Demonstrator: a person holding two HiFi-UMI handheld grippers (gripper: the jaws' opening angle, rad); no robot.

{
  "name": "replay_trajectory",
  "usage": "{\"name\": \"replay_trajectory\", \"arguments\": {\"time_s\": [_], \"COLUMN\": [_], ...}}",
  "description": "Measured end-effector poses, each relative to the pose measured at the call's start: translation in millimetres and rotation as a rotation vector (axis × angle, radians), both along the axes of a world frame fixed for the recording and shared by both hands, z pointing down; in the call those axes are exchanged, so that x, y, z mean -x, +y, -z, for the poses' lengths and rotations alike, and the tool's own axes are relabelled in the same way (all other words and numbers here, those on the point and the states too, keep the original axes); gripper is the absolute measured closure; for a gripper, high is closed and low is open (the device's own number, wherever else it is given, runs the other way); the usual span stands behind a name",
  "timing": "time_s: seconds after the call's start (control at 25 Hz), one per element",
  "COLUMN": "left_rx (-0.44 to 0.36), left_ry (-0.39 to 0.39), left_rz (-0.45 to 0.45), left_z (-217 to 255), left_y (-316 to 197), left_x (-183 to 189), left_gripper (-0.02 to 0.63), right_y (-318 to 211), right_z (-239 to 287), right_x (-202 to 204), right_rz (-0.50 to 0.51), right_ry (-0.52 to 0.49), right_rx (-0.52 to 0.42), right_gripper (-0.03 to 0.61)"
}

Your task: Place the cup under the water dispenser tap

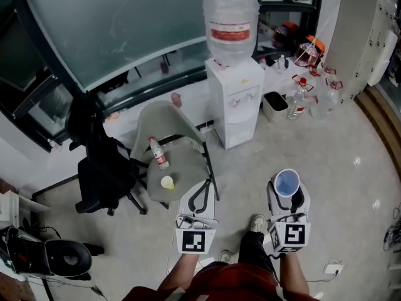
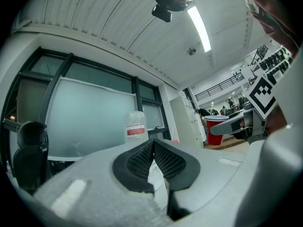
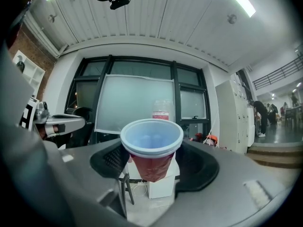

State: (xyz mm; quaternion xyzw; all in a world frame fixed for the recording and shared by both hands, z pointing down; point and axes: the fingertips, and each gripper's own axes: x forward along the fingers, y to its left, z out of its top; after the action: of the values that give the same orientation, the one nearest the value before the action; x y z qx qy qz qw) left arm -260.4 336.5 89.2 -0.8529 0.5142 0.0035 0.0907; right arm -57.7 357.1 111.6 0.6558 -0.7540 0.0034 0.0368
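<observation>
Your right tool (image 3: 151,167) pinches the red plastic cup (image 3: 151,148) upright for the white water dispenser (image 1: 235,102), well apart; left tool (image 2: 152,150) pressed together.

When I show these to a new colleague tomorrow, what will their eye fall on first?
Probably the red cup, held upright between the jaws of the right gripper at the lower right of the head view. Next comes the white water dispenser with its big bottle, standing against the window wall straight ahead. The left gripper, alongside the right, is shut and empty.
</observation>
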Motion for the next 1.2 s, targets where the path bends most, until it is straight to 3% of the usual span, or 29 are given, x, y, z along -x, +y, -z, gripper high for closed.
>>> {"name": "replay_trajectory", "arguments": {"time_s": [0.36, 0.84, 1.2], "left_rx": [0.039, 0.070, 0.084], "left_ry": [0.001, -0.011, -0.019], "left_rz": [0.002, 0.001, 0.013], "left_z": [-10.6, -36.5, -49.3], "left_y": [-79.9, -201.9, -263.6], "left_x": [-63.0, -184.9, -237.0], "left_gripper": [0.617, 0.617, 0.617], "right_y": [-80.3, -196.4, -264.1], "right_z": [-19.8, -44.3, -60.8], "right_x": [-65.9, -173.9, -217.0], "right_rz": [0.016, 0.041, 0.094], "right_ry": [-0.032, -0.037, -0.032], "right_rx": [0.060, 0.074, 0.097], "right_gripper": [0.279, 0.278, 0.279]}}
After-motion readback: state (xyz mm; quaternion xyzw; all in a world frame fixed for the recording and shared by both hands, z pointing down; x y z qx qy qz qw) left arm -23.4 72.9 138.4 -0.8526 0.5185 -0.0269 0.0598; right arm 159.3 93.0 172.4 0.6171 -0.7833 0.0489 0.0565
